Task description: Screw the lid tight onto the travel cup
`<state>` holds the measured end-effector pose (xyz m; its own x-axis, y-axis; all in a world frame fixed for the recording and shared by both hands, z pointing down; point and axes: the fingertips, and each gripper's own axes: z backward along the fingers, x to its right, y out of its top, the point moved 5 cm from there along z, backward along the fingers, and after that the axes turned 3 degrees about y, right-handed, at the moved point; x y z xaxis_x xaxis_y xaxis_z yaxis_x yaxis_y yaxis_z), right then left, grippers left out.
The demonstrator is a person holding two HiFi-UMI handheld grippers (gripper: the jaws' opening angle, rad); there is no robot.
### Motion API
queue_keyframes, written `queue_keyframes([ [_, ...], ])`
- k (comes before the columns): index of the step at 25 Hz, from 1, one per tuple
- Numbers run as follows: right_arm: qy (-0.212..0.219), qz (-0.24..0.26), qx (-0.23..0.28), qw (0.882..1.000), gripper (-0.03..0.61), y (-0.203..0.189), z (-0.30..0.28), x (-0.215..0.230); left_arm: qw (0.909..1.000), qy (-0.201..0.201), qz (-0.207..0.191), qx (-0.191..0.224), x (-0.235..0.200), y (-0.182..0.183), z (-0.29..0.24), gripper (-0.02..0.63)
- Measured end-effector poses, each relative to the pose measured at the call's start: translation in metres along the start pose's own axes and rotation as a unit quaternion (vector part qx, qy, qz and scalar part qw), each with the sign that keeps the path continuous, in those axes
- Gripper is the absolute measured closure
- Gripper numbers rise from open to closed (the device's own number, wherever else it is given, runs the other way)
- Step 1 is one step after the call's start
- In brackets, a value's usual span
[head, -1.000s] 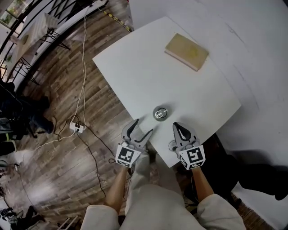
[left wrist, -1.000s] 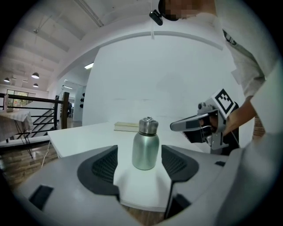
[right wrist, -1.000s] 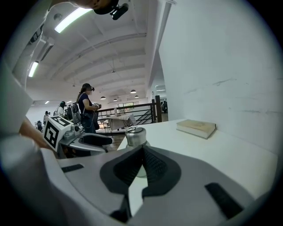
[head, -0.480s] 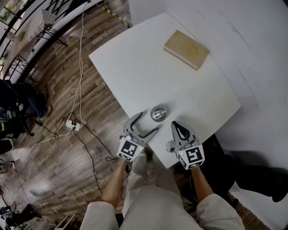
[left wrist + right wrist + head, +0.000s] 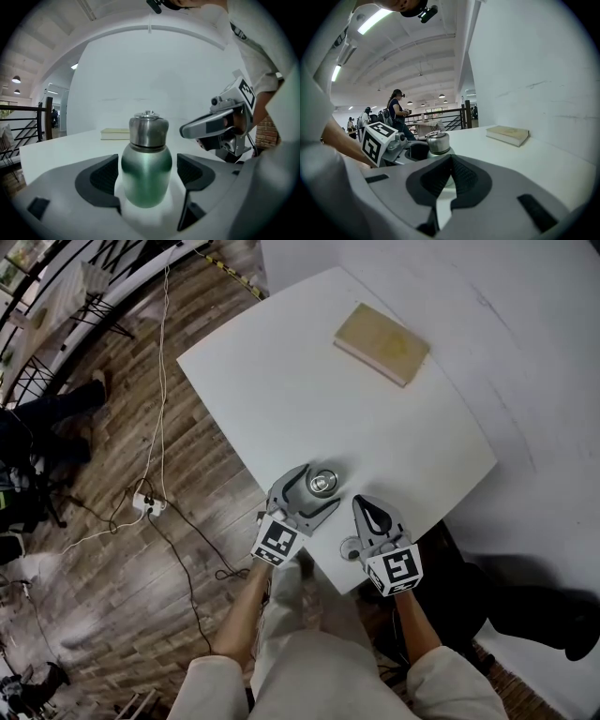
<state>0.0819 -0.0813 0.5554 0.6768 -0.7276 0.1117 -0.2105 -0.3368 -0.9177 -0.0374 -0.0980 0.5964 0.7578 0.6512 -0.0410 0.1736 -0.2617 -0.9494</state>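
Left gripper (image 5: pixel 315 490): jaws just opened wide, straddling the green travel cup (image 5: pixel 146 173) without pinching it. Right gripper (image 5: pixel 451 164) pressed together, empty. I can't read the book (image 5: pixel 382 343) cover.

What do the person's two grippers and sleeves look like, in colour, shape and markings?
The left gripper and the right gripper are both light grey plastic tongs with black textured pads. Each carries a white cube with black square markers. The person wears pale cream sleeves.
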Motion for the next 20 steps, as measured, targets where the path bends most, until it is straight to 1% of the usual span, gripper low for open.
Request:
queue_keyframes([
  [5, 0.003, -0.001, 0.010, 1.000, 0.580, 0.003, -0.002, 0.001, 0.9999, -0.007, -0.008, -0.003, 0.000, 0.003, -0.009, 0.250],
  [11, 0.008, -0.007, 0.016, 1.000, 0.578, 0.003, -0.002, 0.001, 1.0000, -0.001, 0.001, -0.005, -0.001, -0.005, -0.012, 0.250],
  [16, 0.033, -0.004, 0.029, 0.999, 0.575, -0.001, -0.003, -0.002, 1.0000, 0.002, 0.000, 0.003, -0.004, -0.007, -0.012, 0.252],
  [17, 0.041, -0.005, 0.034, 0.999, 0.552, 0.000, -0.004, -0.004, 1.0000, 0.002, 0.000, 0.005, -0.004, -0.007, -0.012, 0.252],
  [19, 0.059, -0.005, 0.042, 0.997, 0.448, 0.001, -0.007, -0.006, 1.0000, 0.002, 0.001, 0.007, -0.004, -0.007, -0.013, 0.252],
  [20, 0.069, -0.003, 0.046, 0.997, 0.385, 0.001, -0.008, -0.008, 1.0000, 0.002, 0.002, 0.008, -0.004, -0.008, -0.013, 0.252],
])
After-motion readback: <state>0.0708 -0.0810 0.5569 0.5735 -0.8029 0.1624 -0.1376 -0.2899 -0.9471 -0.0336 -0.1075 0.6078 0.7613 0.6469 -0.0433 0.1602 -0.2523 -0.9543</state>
